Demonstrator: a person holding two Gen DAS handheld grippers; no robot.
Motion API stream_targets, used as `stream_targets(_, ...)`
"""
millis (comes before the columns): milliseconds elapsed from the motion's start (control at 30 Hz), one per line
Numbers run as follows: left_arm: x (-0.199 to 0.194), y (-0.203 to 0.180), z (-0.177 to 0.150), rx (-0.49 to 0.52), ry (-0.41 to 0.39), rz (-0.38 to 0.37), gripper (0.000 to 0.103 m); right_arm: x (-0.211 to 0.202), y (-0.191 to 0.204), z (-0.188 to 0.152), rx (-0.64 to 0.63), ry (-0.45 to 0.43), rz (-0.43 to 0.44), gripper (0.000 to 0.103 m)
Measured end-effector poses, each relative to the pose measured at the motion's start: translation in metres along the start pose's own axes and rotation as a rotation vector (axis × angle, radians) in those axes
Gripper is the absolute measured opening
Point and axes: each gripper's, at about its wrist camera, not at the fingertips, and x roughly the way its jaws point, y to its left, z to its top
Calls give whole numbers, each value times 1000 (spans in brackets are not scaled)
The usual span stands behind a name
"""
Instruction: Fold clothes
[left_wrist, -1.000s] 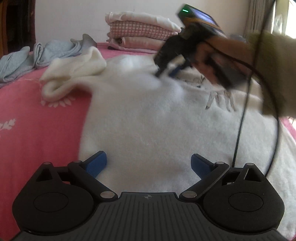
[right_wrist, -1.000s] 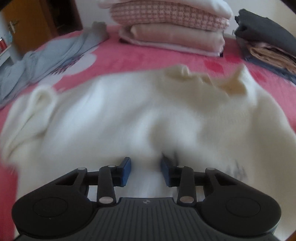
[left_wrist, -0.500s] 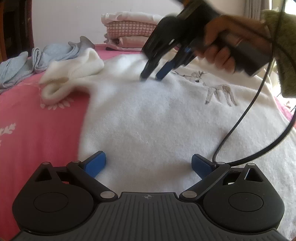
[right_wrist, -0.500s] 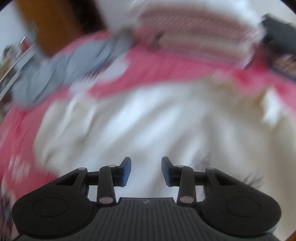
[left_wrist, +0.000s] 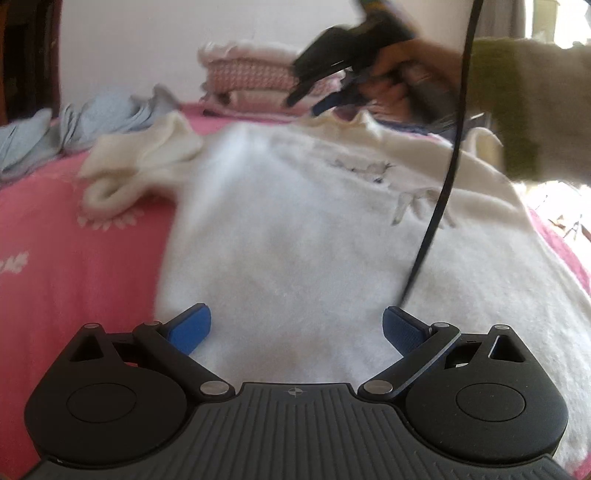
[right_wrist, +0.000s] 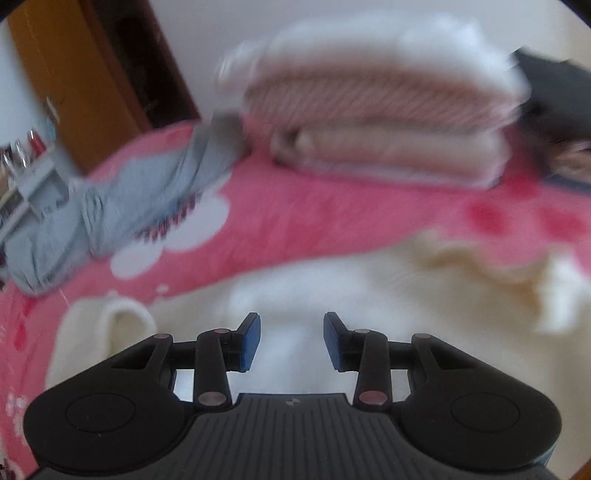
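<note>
A fluffy white sweater with a small animal print lies spread face up on the pink bed. Its left sleeve is bunched up beside the body. My left gripper hovers over the sweater's lower part, open wide with nothing between its blue pads. My right gripper is raised above the collar, held by a hand in an olive sleeve. In the right wrist view the right gripper is open and empty over the white sweater.
A stack of folded clothes stands at the back of the bed. Crumpled light blue clothing lies at the back left. Dark folded clothes sit at the far right. A black cable hangs across the left wrist view.
The right gripper has lifted off the sweater's chest and moved up and back toward the collar, tilting its view toward the folded stack. The left gripper stayed open in place.
</note>
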Motion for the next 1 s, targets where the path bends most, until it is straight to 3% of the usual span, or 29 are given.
stream_targets(133,0,-11,3,32,-18,-33,101,-84,-38,3,-10,-57,-82,40)
stream_targets(267,2,-23,4,45,-6,-57,101,-121,-62,-20,-3,20,-155,40)
stream_targets(467,13,-38,-3,84,49,-63,101,-66,-93,-60,1,170,-258,38)
stream_targets(533,16,-41,-7,119,63,-36,101,-44,-113,-62,15,160,-330,33)
stream_targets(700,15,-42,-10,143,64,-26,101,-10,-138,-28,102,81,-343,27)
stream_targets(867,14,-45,-11,146,63,-13,101,-15,-155,-17,213,60,-302,27)
stream_targets(1000,13,-45,-12,148,55,-12,101,-64,-154,-26,205,11,-224,31)
